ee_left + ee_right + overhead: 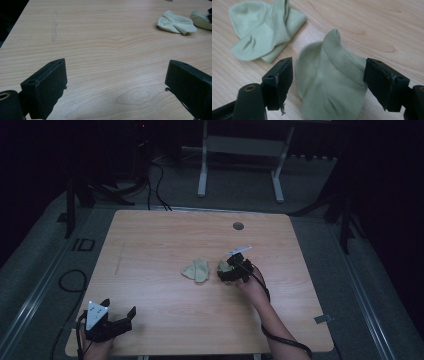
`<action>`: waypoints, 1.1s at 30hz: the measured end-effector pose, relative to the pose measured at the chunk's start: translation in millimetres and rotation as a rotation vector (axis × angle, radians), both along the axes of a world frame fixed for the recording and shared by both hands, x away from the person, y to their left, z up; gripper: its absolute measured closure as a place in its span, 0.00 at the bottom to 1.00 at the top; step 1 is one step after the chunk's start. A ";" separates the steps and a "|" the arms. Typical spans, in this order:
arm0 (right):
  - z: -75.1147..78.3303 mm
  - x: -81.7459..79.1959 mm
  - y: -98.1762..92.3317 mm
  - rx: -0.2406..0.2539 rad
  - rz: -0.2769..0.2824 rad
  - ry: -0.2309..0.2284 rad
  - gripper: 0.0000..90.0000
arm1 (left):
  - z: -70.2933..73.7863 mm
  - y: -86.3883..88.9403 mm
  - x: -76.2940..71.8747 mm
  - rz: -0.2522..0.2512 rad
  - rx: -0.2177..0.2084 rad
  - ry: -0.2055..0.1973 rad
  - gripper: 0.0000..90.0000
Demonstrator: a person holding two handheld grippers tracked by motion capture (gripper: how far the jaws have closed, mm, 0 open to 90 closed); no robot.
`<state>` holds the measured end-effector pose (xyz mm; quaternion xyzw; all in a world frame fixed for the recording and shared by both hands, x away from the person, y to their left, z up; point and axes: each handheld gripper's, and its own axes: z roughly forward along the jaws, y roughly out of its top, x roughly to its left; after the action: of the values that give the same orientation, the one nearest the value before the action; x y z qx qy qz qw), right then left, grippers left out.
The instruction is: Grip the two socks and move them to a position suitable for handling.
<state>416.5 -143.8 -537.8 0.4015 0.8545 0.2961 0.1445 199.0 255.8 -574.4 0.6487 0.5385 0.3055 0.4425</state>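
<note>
Room: dim lab space surrounding a pale wood-grain table [165, 235]; white metal frame legs [202, 165] are standing on grey floor beyond it.
Surface mark: a small round grey disc [238, 226] is sitting near the table's far edge.
Work item: a pale green knitted sock with a ribbed cuff [332, 82] is lying crumpled right of table centre, between the jaws of the right gripper [328, 82].
Companion: a second pale green sock, folded over [263, 32], is lying just beside it, apart.
Right gripper: jaws are standing apart around the sock; the right jaw is touching the ribbed cuff, the left jaw is sitting just clear, so not yet clamping.
Left gripper [115, 82]: jaws are gaping wide over bare wood at the table's near-left corner, holding nothing.
Handling (judgement): the sock is looking light, soft and limp; it is likely bunching and draping once lifted, not fragile, not slippery.
Grip point (judgement): the ribbed cuff is offering the thickest, firmest fold.
Writing: only "ID" [83, 245] is reading on the floor beside the table; no brand is showing on either sock.
</note>
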 end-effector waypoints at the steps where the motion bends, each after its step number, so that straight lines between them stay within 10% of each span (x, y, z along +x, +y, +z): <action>1: 0.0 0.0 0.0 0.000 0.000 0.000 0.27 | 0.0 0.2 -0.1 0.000 -0.002 -0.001 0.05; 16: -7.6 -3.6 6.5 -0.119 -0.011 -0.053 0.82 | -1.2 -0.9 0.9 -0.012 0.003 0.009 0.05; 33: 34.1 -28.8 -2.6 -0.084 0.033 -0.088 0.89 | -1.5 -1.0 1.7 -0.014 -0.001 0.013 0.05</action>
<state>387.6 -146.4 -503.6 0.3676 0.8656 0.2797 0.1935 200.7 254.9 -575.9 0.6543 0.5371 0.2977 0.4414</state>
